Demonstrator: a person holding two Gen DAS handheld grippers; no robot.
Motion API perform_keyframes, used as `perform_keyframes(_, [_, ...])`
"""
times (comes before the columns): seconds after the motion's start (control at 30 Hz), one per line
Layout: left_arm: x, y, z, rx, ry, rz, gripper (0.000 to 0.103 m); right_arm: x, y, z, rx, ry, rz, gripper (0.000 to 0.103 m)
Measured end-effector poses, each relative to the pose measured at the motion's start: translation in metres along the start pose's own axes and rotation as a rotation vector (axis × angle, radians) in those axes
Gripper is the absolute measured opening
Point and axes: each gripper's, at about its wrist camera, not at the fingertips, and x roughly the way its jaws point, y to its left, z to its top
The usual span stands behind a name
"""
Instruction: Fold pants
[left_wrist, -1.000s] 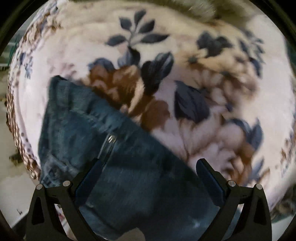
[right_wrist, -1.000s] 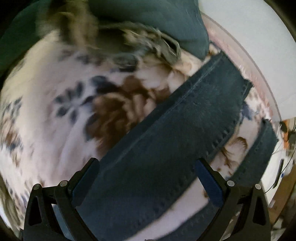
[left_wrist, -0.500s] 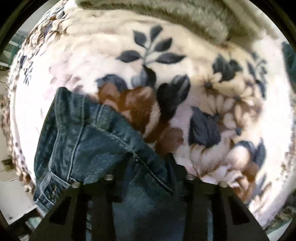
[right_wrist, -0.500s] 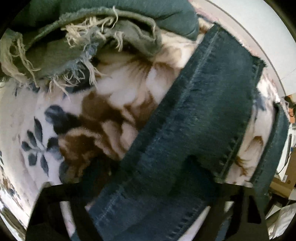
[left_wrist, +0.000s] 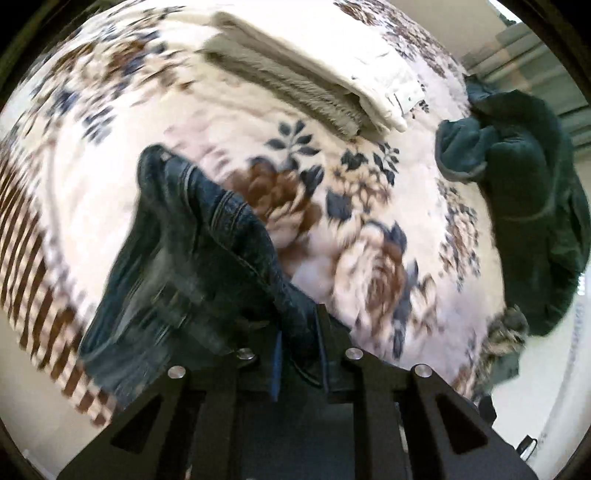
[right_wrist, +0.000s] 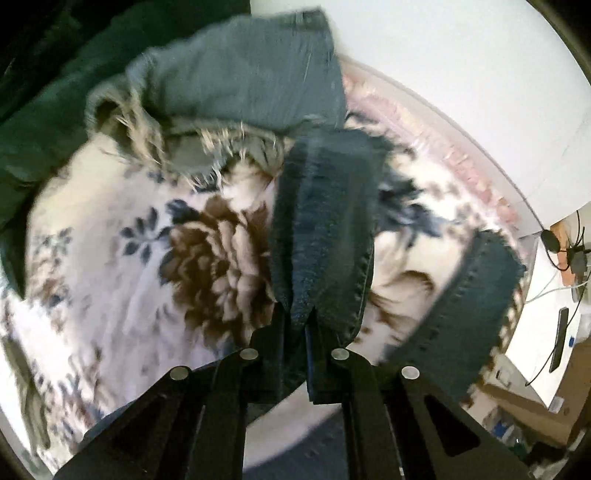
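Note:
Dark blue jeans (left_wrist: 192, 258) hang lifted above a floral blanket (left_wrist: 369, 229). My left gripper (left_wrist: 297, 332) is shut on the waistband end of the jeans, which droop to the left. In the right wrist view, my right gripper (right_wrist: 295, 321) is shut on a leg of the jeans (right_wrist: 325, 229), near its hem. The other leg (right_wrist: 469, 306) lies on the blanket (right_wrist: 110, 229) to the right.
A folded beige and white stack (left_wrist: 317, 81) lies at the far side of the bed. A dark green garment (left_wrist: 517, 192) lies at the right. Frayed grey-blue jeans (right_wrist: 236, 88) lie beyond my right gripper. A white wall (right_wrist: 461, 74) and a cluttered desk (right_wrist: 554, 302) are at the right.
Both grippers went from open to shut on the jeans, then rose away from the blanket, lifting the waistband and the leg with them.

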Motion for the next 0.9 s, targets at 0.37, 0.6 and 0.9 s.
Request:
perform_keyframes(0.37, [0.088, 0.107, -0.122, -0.113, 0.124, 0.155, 0.011, -0.005, -0.127, -0.049, -0.008, 0.116, -0.038, 0.009])
perform_keyframes(0.6, [0.089, 0.093, -0.128, -0.125, 0.071, 0.189, 0.032, 0.027, -0.167, -0.056, 0.001, 0.244, 0.076, 0.049])
perform_keyframes(0.9, [0.061, -0.005, -0.171, 0.094, -0.014, 0.213, 0.081, -0.003, -0.221, -0.036, 0.138, 0.181, 0.178, 0.074])
